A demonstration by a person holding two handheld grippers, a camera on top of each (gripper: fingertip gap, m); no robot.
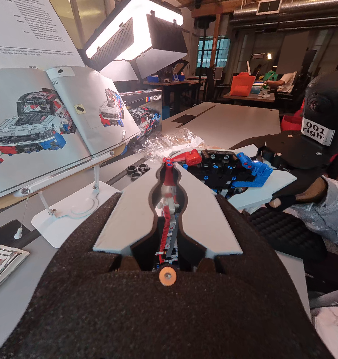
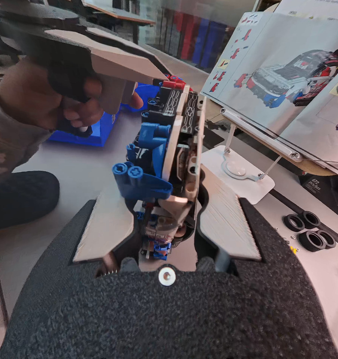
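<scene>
I have two claws on one thing: the brick car model, held in the air above the grey table between them. My left gripper is clamped tight on the model's red end, with red and white bricks showing in the slot between its two white fingers. My right gripper is closed on the other end, the blue fender pieces and the black chassis standing up between its pads. I count four loose black tyres in one cluster on the table, one open instruction booklet on one white stand, and one printed sheet above it. Its text is too small for me to make out. Only the left view shows the product box with its racing-series logo and car picture, the crumpled clear bag, a second thin booklet at the table edge, the lit lamp panel, and the white sticker with printing on my right gripper's camera housing. Only the right view shows the blue bin and my bare hand wrapped round the left gripper's handle.
</scene>
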